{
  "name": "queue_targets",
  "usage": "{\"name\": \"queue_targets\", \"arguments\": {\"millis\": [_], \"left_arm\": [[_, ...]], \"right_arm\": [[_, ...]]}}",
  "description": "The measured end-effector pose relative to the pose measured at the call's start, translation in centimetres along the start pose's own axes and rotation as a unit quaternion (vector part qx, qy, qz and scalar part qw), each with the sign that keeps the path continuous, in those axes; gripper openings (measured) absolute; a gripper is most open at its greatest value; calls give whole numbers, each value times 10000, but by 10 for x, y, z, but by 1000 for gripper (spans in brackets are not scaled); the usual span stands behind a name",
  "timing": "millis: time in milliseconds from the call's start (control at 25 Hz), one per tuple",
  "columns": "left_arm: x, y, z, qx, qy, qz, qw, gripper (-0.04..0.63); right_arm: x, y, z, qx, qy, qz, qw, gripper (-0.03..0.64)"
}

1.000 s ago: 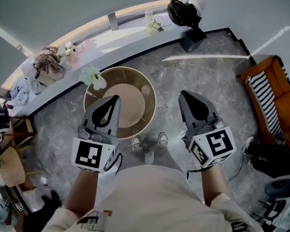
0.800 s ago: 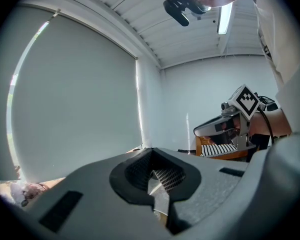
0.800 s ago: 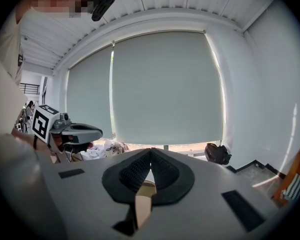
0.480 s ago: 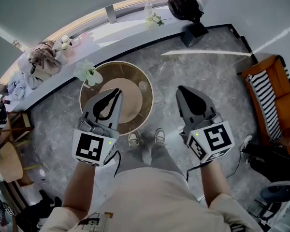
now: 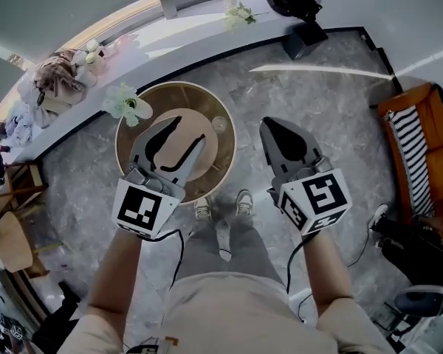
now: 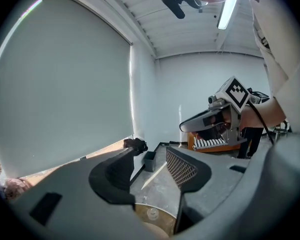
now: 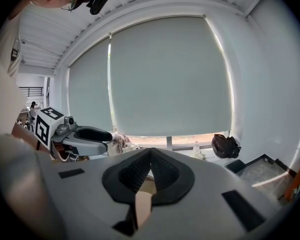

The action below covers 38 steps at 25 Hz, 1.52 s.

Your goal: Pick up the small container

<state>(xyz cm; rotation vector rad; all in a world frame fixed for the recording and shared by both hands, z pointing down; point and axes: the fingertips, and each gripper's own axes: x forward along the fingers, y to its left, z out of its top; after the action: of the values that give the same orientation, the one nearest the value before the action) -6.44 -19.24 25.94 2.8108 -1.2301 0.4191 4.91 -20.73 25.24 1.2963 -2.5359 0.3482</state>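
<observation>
Left tool point(image 5: 190, 129): your jaws are opening with nothing between the pads. It hangs in the air above the round tabletop point(image 5: 179, 96).
Small container point(image 5: 219, 124): it stands on the tabletop towards its right rim, untouched, just right of your left tool's tips and left of the right tool.
Right tool point(image 5: 269, 124): the jaws are pressed together and empty, off the tabletop's right side above the floor.
Risk: the container looks small, clear and light. If you come down off-line, one jaw will likely clip it and push it over the near rim. If you close too early, you may pinch only air.
Views: the left gripper view puts the container point(image 6: 151, 213) low between your spreading jaws. The right gripper view misses it and shows only the window blind and your left tool point(image 7: 85, 134).
</observation>
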Motion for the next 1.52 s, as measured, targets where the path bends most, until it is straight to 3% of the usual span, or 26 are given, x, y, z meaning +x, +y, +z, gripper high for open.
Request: {"name": "queue_targets", "arguments": {"millis": [160,320,720,880,1200,1520], "left_arm": [[33,7,-41,384,148,-124,9991,220],[70,0,-91,519,318,-342,9976,256],[156,-7,-241,364,762,-809,9931,284],[183,-8,-296,127,916,-786,9926,284],[231,-14,-394,292,1127,-733,9905,325],[257,-11,-457,70,1219,-701,9900,333]], "right_arm": [[33,-11,-28,1,158,74,9998,6],[62,-24,-64,13,297,151,9994,6],[140,-55,-165,196,661,222,9974,6],[166,-72,-213,264,803,143,9963,6],[209,-77,-294,310,901,213,9952,6],[242,-80,-343,571,954,195,9936,6]]}}
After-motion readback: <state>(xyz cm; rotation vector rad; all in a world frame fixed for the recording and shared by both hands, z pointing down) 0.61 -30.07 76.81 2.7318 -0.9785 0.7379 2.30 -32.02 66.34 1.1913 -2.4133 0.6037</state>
